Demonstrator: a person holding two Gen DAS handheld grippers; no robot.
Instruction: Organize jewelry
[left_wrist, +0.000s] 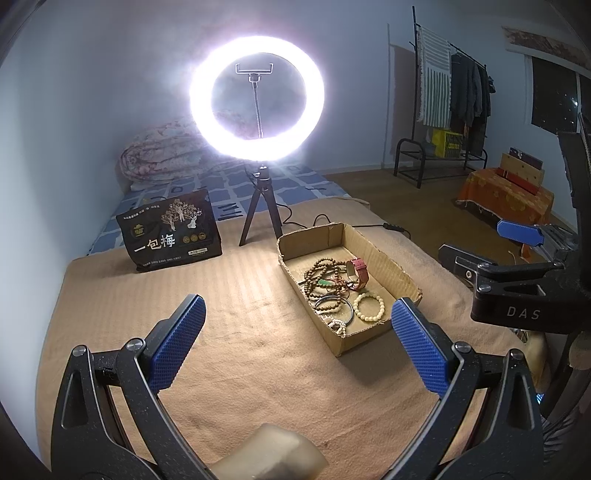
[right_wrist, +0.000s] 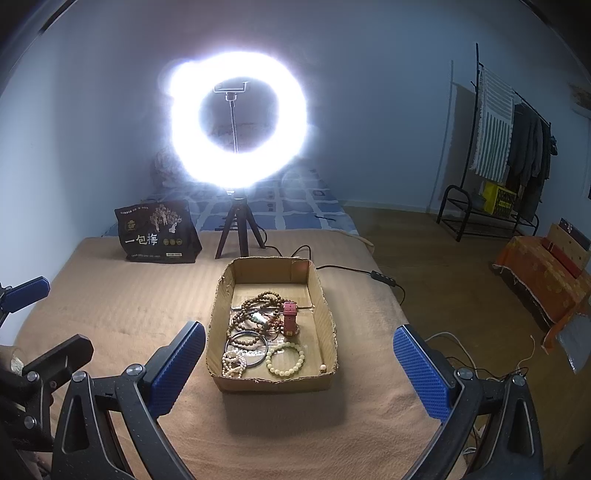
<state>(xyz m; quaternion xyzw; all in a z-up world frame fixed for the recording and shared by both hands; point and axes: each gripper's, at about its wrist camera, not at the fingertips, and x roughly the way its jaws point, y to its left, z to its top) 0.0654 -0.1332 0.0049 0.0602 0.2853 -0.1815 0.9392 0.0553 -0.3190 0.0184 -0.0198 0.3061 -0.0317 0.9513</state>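
Note:
A shallow cardboard box (right_wrist: 327, 306) sits on the tan blanket and also shows in the left wrist view (left_wrist: 391, 264). In it lie brown bead strings (right_wrist: 258, 308), a red-strapped watch (right_wrist: 290, 317), a pale green bead bracelet (right_wrist: 285, 359), a metal bangle (right_wrist: 246, 349) and white beads (right_wrist: 232, 363). My left gripper (left_wrist: 298, 325) is open and empty, left of the box and above the blanket. My right gripper (right_wrist: 299, 354) is open and empty, just in front of the box; it also shows in the left wrist view (left_wrist: 517, 236).
A lit ring light on a small tripod (right_wrist: 238, 229) stands behind the box, its cable (right_wrist: 354, 271) trailing right. A black snack bag (right_wrist: 157, 232) stands at the back left. The blanket's right edge drops to a wooden floor with a clothes rack (right_wrist: 509, 155).

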